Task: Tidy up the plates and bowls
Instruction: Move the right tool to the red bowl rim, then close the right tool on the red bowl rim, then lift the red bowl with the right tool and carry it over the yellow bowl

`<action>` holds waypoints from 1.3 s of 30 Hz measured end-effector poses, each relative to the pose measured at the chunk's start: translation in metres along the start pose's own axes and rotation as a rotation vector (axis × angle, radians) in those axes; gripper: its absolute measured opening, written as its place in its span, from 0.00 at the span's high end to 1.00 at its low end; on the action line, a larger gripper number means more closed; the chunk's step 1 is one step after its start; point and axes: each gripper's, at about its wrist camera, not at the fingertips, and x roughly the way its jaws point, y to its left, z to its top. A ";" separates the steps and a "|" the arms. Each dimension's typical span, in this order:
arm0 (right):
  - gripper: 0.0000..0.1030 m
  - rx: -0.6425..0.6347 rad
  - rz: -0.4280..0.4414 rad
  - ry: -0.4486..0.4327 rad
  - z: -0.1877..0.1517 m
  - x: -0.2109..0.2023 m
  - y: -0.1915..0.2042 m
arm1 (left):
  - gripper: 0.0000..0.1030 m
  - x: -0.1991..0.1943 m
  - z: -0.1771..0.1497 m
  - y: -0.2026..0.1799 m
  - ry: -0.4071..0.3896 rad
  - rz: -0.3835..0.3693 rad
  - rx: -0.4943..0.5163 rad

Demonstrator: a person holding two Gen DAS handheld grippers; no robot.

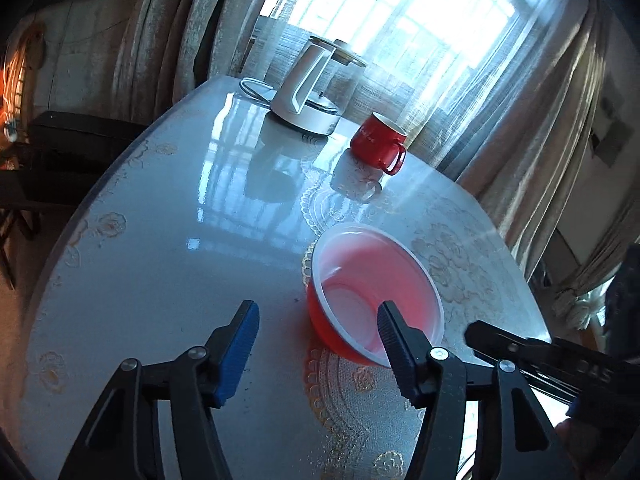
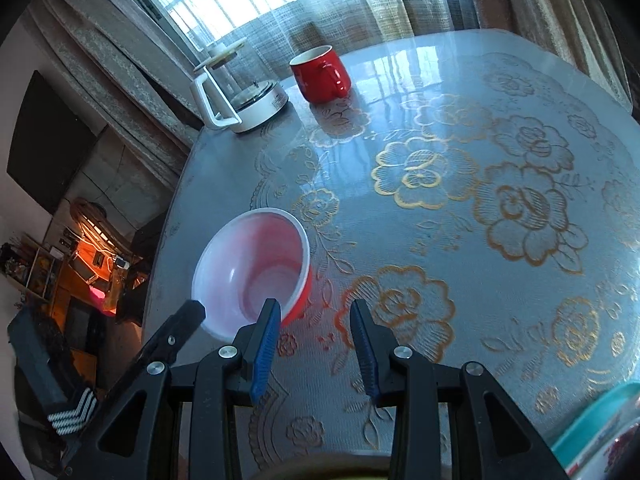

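A red plastic bowl [image 1: 360, 280] with a pale pink inside stands upright on the round table [image 1: 160, 240]. My left gripper [image 1: 317, 312] is open and straddles the bowl's left wall: its right pad is over the inside, its left pad is outside, and neither presses. In the right wrist view the bowl [image 2: 248, 264] lies just left of my right gripper [image 2: 315, 306]. That gripper is open, with only tablecloth between its blue pads. Its left finger [image 2: 266, 332] overlaps the bowl's near rim; whether they touch I cannot tell.
A red mug [image 1: 378, 140] [image 2: 320, 72] and a glass kettle [image 1: 308, 92] [image 2: 240, 88] on a white base stand at the far side by the curtained window. A teal-edged object [image 2: 600, 420] sits at the near right table edge. The tablecloth [image 2: 440, 240] carries gold flowers.
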 end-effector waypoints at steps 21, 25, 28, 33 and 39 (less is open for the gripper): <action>0.90 -0.019 0.014 0.078 0.009 0.056 0.014 | 0.78 0.021 -0.009 -0.010 0.045 0.017 0.094; 0.90 0.005 0.031 0.082 0.006 0.054 0.009 | 0.81 0.019 -0.009 -0.010 0.041 0.009 0.097; 0.90 0.007 0.035 0.071 0.003 0.047 0.008 | 0.82 0.016 -0.009 -0.014 0.027 0.005 0.116; 0.90 0.024 0.044 0.045 -0.002 0.034 0.003 | 0.82 0.011 -0.010 -0.022 0.006 -0.012 0.148; 0.89 0.050 0.056 0.020 -0.011 0.018 -0.003 | 0.82 0.004 -0.011 -0.029 -0.009 -0.044 0.178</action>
